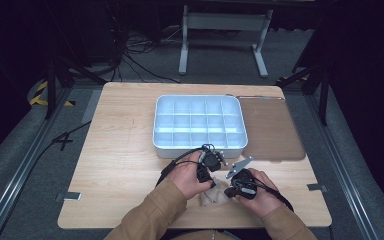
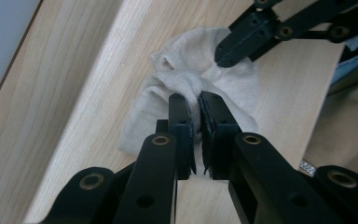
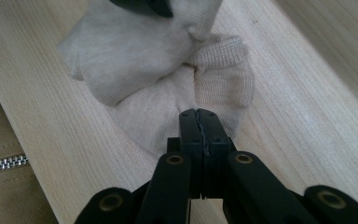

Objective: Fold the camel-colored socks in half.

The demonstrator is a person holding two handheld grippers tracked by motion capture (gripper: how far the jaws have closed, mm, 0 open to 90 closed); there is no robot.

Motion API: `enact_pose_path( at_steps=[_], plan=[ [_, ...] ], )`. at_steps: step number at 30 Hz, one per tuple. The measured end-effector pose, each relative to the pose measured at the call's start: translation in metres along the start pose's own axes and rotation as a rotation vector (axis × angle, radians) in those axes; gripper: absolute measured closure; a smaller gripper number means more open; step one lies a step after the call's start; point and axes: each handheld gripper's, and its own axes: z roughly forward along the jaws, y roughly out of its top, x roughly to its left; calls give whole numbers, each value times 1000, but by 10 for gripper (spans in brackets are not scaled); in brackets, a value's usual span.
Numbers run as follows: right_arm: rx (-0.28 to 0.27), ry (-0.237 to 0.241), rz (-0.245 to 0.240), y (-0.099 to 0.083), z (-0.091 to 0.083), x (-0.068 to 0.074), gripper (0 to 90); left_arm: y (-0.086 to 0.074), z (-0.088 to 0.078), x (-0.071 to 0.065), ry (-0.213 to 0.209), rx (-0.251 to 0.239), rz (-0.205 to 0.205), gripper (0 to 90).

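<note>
A crumpled beige sock (image 1: pixel 215 194) lies on the wooden table (image 1: pixel 125 150), near the edge closest to the person, and it sits between the two hands. In the left gripper view the sock (image 2: pixel 186 88) is bunched into soft folds on the pale wood, and the left gripper (image 2: pixel 198 105) has its two black jaws almost together, with only a thin slit between them; a fold of the fabric rises at their tips, and it looks pinched there, though the contact itself is partly hidden by the jaws. In the right gripper view the sock (image 3: pixel 168 70) shows its ribbed cuff turned to the right side, and the right gripper (image 3: pixel 198 116) has its jaws pressed fully together, the tips resting over the lower edge of the cloth; I cannot tell if any fabric is caught between them. In the high view the left gripper (image 1: pixel 206 176) and the right gripper (image 1: pixel 232 187) are close to each other, both pointed down at the sock. Behind the hands, toward the middle of the table, stands a white tray (image 1: pixel 162 137) divided into many small compartments. Just beside it on the right lies a flat brown mat (image 1: pixel 272 132). The person wears tan sleeves (image 1: pixel 155 215).
</note>
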Motion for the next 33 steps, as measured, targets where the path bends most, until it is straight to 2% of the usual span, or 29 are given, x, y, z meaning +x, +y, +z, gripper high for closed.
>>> enact_pose_path(
  at_steps=[6, 7, 11, 12, 14, 15, 17, 20, 21, 22, 23, 25, 27, 33],
  plan=[
    [-2, -3, -3, 0, 0, 0, 900, -1, 6, 2, -22, -23, -13, 828],
    [-3, -4, -3, 0, 0, 0, 900, -1, 5, 2, -28, -12, -12, 828],
    [-10, 1, 1, -1, -1, -1, 899, -5, 5, 3, -32, -54, -21, 805],
    [-11, -2, 6, -1, -1, -1, 898, -5, 4, 4, -34, -49, -16, 765],
    [-10, -7, 10, 0, -1, 0, 893, -8, 4, 4, -47, -80, 3, 640],
    [-8, -8, 5, 0, -2, 0, 880, -9, 2, 4, -53, -82, 12, 609],
    [-6, -11, 5, 1, -3, 1, 849, -13, -4, 4, -44, -121, 19, 537],
    [-23, -15, -1, 3, -11, 2, 842, -19, -17, 2, -17, -169, 11, 490],
    [-31, -14, -1, 4, -15, 2, 842, -21, -20, 2, -17, -166, -6, 478],
    [-33, -16, 0, 5, -17, 3, 844, -23, -24, 2, -22, -167, -20, 476],
    [-38, -19, 1, 6, -20, 3, 844, -25, -28, 2, -21, -174, -17, 482],
    [-50, -24, -2, 9, -27, 3, 850, -28, -31, 2, -10, -175, -19, 487],
    [-74, -29, -6, 12, -35, 4, 852, -37, -39, 4, 13, -174, -41, 497],
    [-123, 0, -36, 26, -44, 13, 853, -53, -49, 10, 42, -185, -82, 536]
  ],
)
